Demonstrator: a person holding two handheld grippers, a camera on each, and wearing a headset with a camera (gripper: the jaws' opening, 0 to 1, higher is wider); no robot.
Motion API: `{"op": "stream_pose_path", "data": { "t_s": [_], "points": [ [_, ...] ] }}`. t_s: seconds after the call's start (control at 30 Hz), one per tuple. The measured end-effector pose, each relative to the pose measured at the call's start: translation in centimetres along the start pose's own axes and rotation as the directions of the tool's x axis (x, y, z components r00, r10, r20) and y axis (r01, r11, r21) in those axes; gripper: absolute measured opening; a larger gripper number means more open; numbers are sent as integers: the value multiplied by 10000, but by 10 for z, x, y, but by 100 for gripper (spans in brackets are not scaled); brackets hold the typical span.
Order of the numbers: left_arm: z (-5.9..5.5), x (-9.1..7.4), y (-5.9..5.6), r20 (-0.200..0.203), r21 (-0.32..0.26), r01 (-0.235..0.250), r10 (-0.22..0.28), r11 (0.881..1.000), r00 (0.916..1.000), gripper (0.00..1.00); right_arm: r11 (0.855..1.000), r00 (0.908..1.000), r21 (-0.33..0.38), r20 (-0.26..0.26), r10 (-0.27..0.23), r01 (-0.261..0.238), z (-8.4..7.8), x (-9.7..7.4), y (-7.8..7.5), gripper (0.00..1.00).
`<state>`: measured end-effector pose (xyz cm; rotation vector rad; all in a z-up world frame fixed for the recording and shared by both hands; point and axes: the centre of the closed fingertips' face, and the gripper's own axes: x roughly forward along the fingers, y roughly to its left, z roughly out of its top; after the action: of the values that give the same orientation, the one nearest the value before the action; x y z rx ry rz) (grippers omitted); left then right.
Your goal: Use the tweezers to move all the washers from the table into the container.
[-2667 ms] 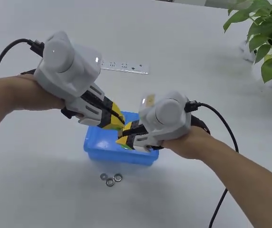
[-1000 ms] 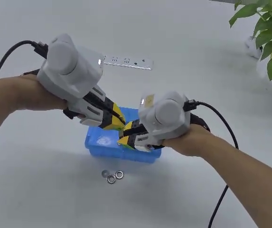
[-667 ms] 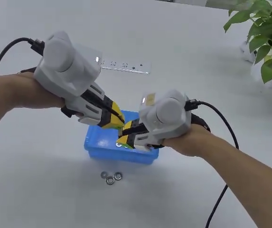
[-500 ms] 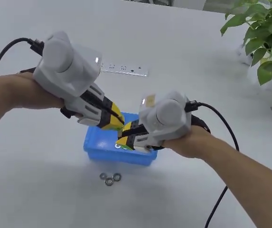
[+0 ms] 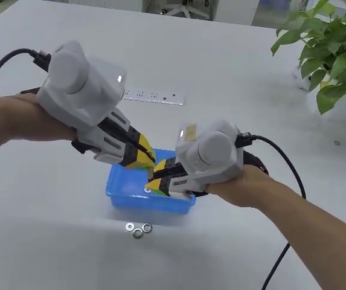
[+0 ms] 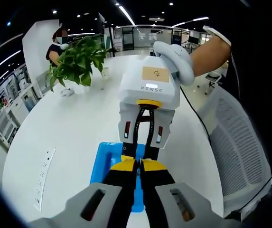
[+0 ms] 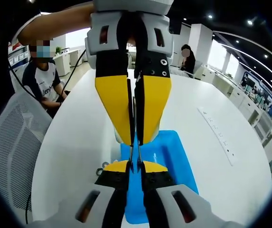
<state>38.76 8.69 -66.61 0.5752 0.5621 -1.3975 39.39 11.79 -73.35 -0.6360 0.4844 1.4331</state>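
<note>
The blue container (image 5: pixel 124 194) sits on the white table, with three washers (image 5: pixel 137 229) lying just in front of it. My left gripper (image 5: pixel 144 158) and right gripper (image 5: pixel 156 179) meet tip to tip over the container's right half. In the right gripper view, thin dark tweezers (image 7: pixel 134 142) run from the left gripper's shut yellow jaws down into my right gripper (image 7: pixel 132 167), which is also shut on them. The washers (image 7: pixel 101 169) show just left of those jaws. In the left gripper view my left gripper (image 6: pixel 138 164) is shut, facing the right gripper's white body (image 6: pixel 150 85).
A white power strip (image 5: pixel 151 96) lies beyond the container. A potted plant (image 5: pixel 333 54) stands at the far right. A black cable (image 5: pixel 284 175) trails from the right gripper. People sit beyond the table's far edge in the right gripper view.
The head camera has tilted, shifting the whole picture. Both grippers stay joined over the container, and the three washers have not moved.
</note>
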Motion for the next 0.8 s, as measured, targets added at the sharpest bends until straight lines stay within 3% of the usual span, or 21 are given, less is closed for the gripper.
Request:
{"op": "stream_pose_path", "data": {
  "t_s": [0.4,0.8],
  "points": [
    [4,-2,-16,-73,141,-49,50,9999,10000,6,10000,10000,-37,22,-39,39,2,-6,15,11],
    [-3,5,-31,-154,30,29,-28,10000,9999,6,9999,9999,59,-44,142,-142,-7,-4,31,11]
  ]
}}
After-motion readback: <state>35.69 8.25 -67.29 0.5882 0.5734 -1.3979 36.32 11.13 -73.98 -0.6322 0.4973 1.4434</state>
